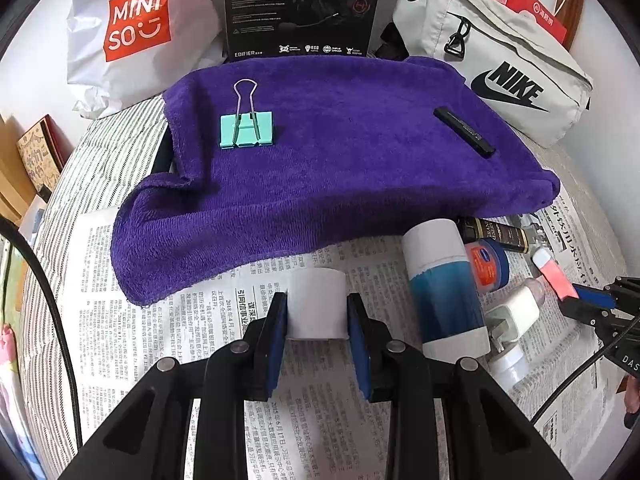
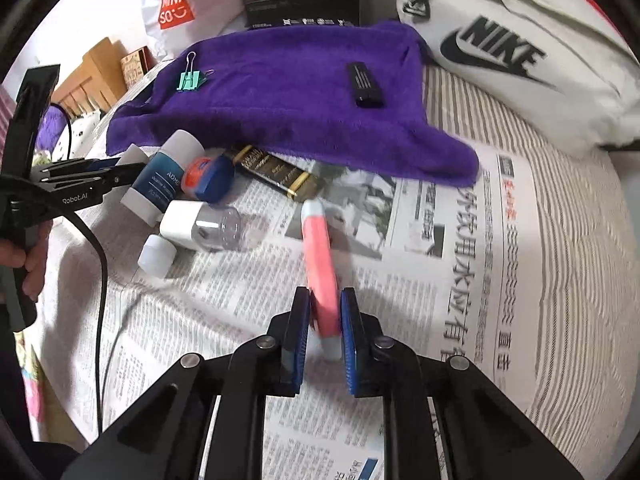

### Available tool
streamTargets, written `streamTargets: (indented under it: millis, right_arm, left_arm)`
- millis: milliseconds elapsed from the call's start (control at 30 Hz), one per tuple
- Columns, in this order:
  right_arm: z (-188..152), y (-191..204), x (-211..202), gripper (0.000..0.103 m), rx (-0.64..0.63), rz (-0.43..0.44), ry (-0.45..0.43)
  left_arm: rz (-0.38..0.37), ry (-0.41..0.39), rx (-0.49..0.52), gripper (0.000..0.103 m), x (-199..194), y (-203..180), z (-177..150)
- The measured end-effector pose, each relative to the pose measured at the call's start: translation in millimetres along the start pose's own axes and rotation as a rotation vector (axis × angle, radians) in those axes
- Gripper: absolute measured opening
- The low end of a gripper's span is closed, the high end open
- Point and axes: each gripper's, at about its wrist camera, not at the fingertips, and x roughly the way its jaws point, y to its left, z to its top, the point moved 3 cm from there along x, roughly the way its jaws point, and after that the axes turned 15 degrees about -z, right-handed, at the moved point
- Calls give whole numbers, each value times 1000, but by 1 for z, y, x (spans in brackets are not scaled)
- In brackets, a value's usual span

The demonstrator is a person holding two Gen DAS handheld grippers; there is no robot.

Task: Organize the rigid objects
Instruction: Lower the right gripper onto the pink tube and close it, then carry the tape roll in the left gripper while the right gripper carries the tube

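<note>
Left tool [image 1: 316, 312]: clenched on a white cylinder [image 1: 317, 304], its blue pads pressing both sides; the cylinder stands over the newspaper [image 1: 168, 320].
Right tool [image 2: 325, 320]: clamped on the near end of a pink tube [image 2: 318, 264] with white ends, which points away from the tool and looks motion-blurred.
Purple towel [image 1: 340, 152]: spread at the far side, its near edge overlapping the newspaper.
On the towel: a teal binder clip [image 1: 246, 128] to the left with one wire handle raised; a flat black bar [image 1: 464, 131] to the right, well apart from the clip.
Loose cluster: just below the towel's near edge lie a blue-and-white bottle [image 1: 444, 292], a small blue jar with an orange label [image 1: 489, 266], a black-and-gold tube [image 1: 494, 234], a clear bottle with a white cap [image 2: 202, 226] and a small white cap [image 2: 157, 257].
Surface: striped bedding [image 2: 560, 240] under the newspaper.
Background: a white Miniso bag [image 1: 136, 28], a black Edifier box [image 1: 304, 8] and a pale Nike bag [image 1: 500, 64].
Person: a hand [image 2: 28, 260] grips the left tool's handle.
</note>
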Motion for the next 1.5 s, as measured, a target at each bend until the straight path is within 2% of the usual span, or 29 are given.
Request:
streamTargets:
  millis: [300,400,933,1200,1500]
  right_arm:
    - [14,14,9,18,-62,-9,-16]
    - [16,16,9,13,-84,-27,-22]
    - [23,3,-16,12,-16,54,-53]
    - [42,-4,-26,12,3,69,-89]
    - [69,-4,-29,12,1,53,-127]
  left_arm:
    - [1,0,-6,28,1,0,1]
    - [-1,-7,-7,28,1,1,0]
    - [-8,-29,-39,28,-22,14,-9]
    - [-7,-56,-49,28,-38,22,1]
    - [1,-78,-7,28,-48,19,26]
